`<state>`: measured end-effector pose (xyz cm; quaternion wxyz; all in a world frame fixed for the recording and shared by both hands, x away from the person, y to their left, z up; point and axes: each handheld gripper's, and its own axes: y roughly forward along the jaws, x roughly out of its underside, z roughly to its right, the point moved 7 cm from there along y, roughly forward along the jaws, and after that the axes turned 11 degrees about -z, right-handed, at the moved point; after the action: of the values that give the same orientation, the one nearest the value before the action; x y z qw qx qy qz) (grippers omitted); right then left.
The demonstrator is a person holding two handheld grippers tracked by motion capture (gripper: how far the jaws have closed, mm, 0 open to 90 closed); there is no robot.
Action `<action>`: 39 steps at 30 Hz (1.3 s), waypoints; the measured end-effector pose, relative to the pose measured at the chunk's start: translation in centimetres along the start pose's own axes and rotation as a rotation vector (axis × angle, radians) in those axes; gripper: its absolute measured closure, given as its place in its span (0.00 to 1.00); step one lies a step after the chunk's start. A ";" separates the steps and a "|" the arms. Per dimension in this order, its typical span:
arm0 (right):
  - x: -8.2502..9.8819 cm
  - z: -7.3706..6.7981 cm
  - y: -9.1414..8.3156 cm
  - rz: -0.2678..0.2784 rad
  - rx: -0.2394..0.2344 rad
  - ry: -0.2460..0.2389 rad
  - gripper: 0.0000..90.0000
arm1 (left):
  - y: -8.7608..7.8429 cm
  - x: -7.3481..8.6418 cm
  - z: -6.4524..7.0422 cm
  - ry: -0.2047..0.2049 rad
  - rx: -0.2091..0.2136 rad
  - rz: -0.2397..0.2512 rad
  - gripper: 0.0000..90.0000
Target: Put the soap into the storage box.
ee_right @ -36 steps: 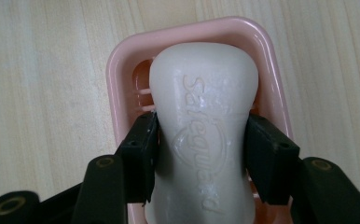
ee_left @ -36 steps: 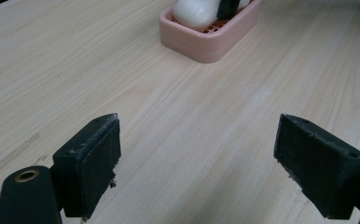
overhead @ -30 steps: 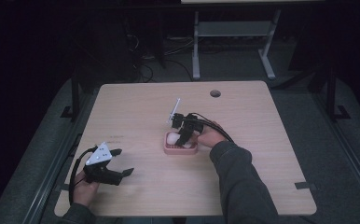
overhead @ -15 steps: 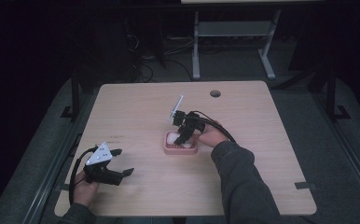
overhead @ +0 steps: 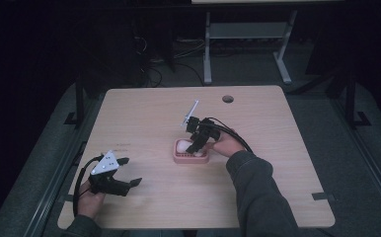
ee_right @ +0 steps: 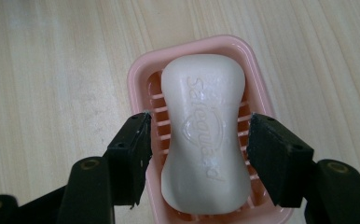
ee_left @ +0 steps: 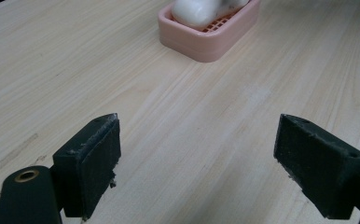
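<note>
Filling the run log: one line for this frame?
right claw: open, straddling white soap bar | in pink slotted dish | left claw: open, idle

Left black two-jaw gripper (overhead: 129,172) held low near front-left of pale wooden surface (overhead: 144,118), fingers (ee_left: 92,158) spread wide, nothing between. Left hand (overhead: 89,196) grips its rear. Right black two-jaw gripper (overhead: 194,147) angled downward mid-surface, fingers (ee_right: 134,149) parted, not clamped. Right dark-sleeved forearm (overhead: 257,192) reaches in from bottom edge.

A dim lab or recording room: a bare wooden table (overhead: 144,113) with a cable hole (overhead: 227,98) stands on grey carpet (overhead: 356,163), with loose cables (overhead: 154,74) and a metal stand (overhead: 245,34) behind.
</note>
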<state>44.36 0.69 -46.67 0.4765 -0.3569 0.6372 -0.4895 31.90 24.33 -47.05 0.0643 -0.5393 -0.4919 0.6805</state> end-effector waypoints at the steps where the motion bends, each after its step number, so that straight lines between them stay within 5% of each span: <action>1: 0.1 0.0 -0.1 0.001 0.000 0.003 0.43 | 0.0 0.0 0.0 0.001 0.000 -0.001 0.16; 39: 3.7 -0.2 -1.9 0.046 0.019 0.052 0.41 | 0.1 0.0 0.0 -0.002 0.000 -0.004 0.16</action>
<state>43.07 -3.15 -45.73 0.4744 -0.3248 0.6526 -0.4935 31.90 24.29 -47.15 0.0651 -0.5375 -0.4930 0.6811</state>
